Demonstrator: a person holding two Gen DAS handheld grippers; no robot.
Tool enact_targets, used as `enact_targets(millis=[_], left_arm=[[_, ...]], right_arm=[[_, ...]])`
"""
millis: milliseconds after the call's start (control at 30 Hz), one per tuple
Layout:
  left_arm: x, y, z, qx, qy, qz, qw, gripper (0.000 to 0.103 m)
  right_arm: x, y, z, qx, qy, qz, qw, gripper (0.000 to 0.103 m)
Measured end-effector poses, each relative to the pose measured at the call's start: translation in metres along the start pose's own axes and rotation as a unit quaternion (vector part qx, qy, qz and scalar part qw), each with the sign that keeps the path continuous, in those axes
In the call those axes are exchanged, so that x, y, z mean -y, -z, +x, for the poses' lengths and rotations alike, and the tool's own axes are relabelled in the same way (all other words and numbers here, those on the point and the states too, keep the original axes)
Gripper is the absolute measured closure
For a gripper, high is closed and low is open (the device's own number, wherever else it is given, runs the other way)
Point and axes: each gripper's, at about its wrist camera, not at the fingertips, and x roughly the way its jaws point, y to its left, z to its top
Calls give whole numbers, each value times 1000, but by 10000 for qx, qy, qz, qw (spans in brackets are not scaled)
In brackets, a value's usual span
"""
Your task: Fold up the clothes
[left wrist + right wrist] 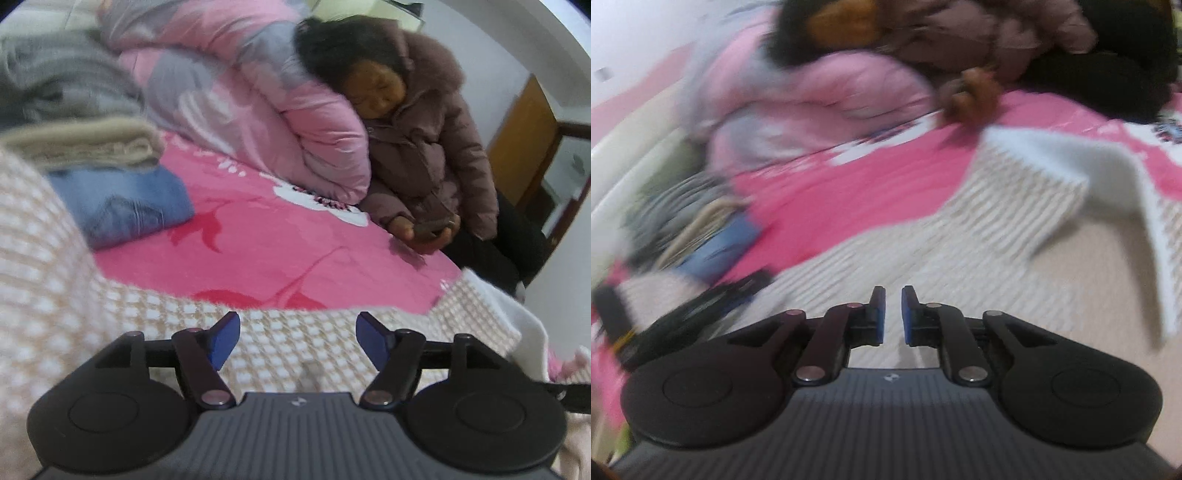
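The left gripper (298,341) is hanging with its jaws spread wide and nothing between them, just above a beige-and-white checked knit garment (92,314) that is lying spread on the bed. The right gripper (893,314) is standing with its blue pads (880,314) nearly together, a thin gap showing and no cloth caught in it; the same garment (942,251) is lying right under it. In the left wrist view the garment is running in a long band across the picture, from the left edge to a turned-back white corner at the right. In the right wrist view, which is heavily blurred, that white flap (1052,158) is pointing away from the gripper toward the upper right.

Beyond the knit, a bright pink bedsheet (277,240) with red and white flowers is covering the bed. At the left a stack of folded clothes is sitting: a blue denim piece (129,206) under a beige one (85,147), with grey cloth (62,85) behind.

Farther back, a pink-and-grey quilt (240,103) is lying bunched, and a person in a brown padded coat (424,158) is leaning against it, holding a phone (430,226). Behind are a white wall and a wooden door (524,144). No writing is readable.
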Motion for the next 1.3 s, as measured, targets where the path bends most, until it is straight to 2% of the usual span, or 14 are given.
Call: enact_targets(millis=[67, 133, 233, 300, 333, 467, 600, 667, 767, 833, 933, 1000, 1067, 1300], left_arm=[[-5, 10, -30, -85, 168, -96, 9998, 27], [-22, 22, -64, -72, 174, -143, 9997, 27], [-71, 27, -123, 217, -409, -447, 9979, 26], [-116, 25, -157, 456, -996, -945, 9895, 26], [-138, 22, -171, 572, -1260, -1201, 9831, 26], [-207, 6, -192, 804, -1958, -1696, 9625, 27], [-254, -5, -186, 692, -1763, -1961, 9621, 26], [-261, -7, -186, 844, -1607, -2038, 9620, 26], [-260, -9, -173, 909, -1627, -1760, 9666, 26], [-257, -11, -164, 929, -1719, -1491, 9693, 31], [-258, -11, -157, 952, -1674, -1284, 9729, 52], [-255, -12, -157, 975, -1744, -1218, 9722, 84], [-251, -14, -166, 1108, -1772, -1178, 9708, 91], [-204, -30, -231, 1969, -1894, -1105, 9556, 93]], right_arm=[[-17, 16, -3, -82, -177, -176, 9997, 90], [-28, 31, 18, -187, -299, -184, 9992, 89], [-42, 64, 62, -355, -19, -674, 9971, 88], [-50, 77, 65, 81, 77, -1057, 9943, 87], [-48, 76, 63, 121, 61, -945, 9954, 87], [-32, 79, 59, 278, -227, -368, 9987, 87], [-25, 79, 61, 326, -344, -175, 9987, 87], [-26, 80, 61, 345, -339, -183, 9987, 87], [-23, 81, 63, 376, -388, -105, 9985, 87], [-22, 81, 63, 389, -400, -75, 9984, 87], [-24, 82, 63, 397, -383, -89, 9984, 87], [-23, 81, 62, 398, -383, -98, 9984, 87], [-23, 82, 62, 411, -382, -87, 9984, 87], [-21, 82, 62, 438, -433, -20, 9981, 87]])
